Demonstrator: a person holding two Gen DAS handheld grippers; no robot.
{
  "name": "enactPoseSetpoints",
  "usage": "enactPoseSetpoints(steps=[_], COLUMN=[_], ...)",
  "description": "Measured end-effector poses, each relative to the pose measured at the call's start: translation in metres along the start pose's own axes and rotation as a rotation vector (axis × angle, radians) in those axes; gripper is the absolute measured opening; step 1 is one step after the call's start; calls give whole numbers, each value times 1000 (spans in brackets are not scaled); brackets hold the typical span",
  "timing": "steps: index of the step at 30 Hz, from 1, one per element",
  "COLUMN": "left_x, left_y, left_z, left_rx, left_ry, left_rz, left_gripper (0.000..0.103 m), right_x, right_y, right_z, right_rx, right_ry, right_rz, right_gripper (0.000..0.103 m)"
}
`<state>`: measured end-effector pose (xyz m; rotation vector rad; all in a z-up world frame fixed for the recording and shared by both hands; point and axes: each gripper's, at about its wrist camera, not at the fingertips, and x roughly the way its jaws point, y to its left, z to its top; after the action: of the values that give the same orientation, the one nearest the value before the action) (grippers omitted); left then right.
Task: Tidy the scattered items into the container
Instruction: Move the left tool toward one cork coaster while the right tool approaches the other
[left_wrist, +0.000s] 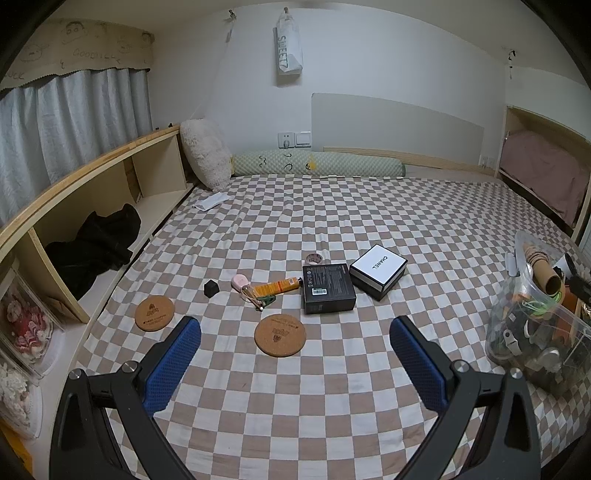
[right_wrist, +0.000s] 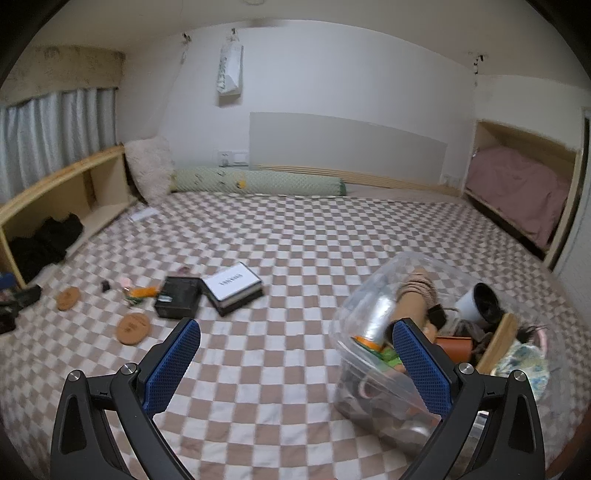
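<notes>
Left tongs (left_wrist: 295, 347) spread wide, empty, hovering over bed (left_wrist: 369, 406). Cork coaster (left_wrist: 280, 335) lies just ahead betw. the pads; black box (left_wrist: 328, 288) & white box (left_wrist: 378, 270) further ahead. Right tongs (right_wrist: 295, 349) also apart; clear container (right_wrist: 373, 376) sits at its right pad.

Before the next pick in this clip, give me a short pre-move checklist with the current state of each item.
1. Left tool open and empty: ok.
2. Right tool open and empty: ok.
3. Nearest cork coaster lying flat, unobstructed ahead of the left tool: ok.
4. Clear container within view and open at the top: ok.
5. Room left in the container: cannot tell; it already looks well filled.
6. Black box free of the white box: not ok, they touch.
</notes>
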<state>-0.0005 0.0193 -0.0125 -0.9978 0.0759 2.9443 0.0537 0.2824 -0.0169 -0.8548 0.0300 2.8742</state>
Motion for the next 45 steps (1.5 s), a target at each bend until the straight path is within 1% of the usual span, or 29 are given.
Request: enactPoseSetpoints(steps=[2,5,8,15,20,25,28,33,37,40,45], left_x=[1,3,2,3,9,16,25,48,63,72,92], left_y=[1,2,0,-4,1,11,18,32,48,60,80], left_z=[0,0,0,-1,0,0,-4,-18,-28,-38,-59], left_rx=[-10,-18,-8,28,17,-2,0,24,-2,-6,49], left_ry=[12,23,21,1,14,23,47,118,174,203,246], left_rz=[-11,-32,-33,-33,-60,-54,-35,27,33,40,105], left_gripper=[103,103,103,103,103,103,103,103,103,103,103], right_x=[-3,-3,0,4,9,15,22,33,41,45,50], right_y=[-2,-1,0,1,3,6,6,5,9,18,43], right_z=[2,1,0,-1,-3,-6,-7,-13,-18,-24,-40], right_rx=[20,25,11,2,-20,-24,-15,-5,-19,-67,-198], right_ry=[-9,-1,15,34,55,91,130,193,234,254,294], right_rz=[15,11,-4,3,-2,4,13,44,79,105,141], right_gripper=[103,103,103,103,103,103,103,103,103,103,103])
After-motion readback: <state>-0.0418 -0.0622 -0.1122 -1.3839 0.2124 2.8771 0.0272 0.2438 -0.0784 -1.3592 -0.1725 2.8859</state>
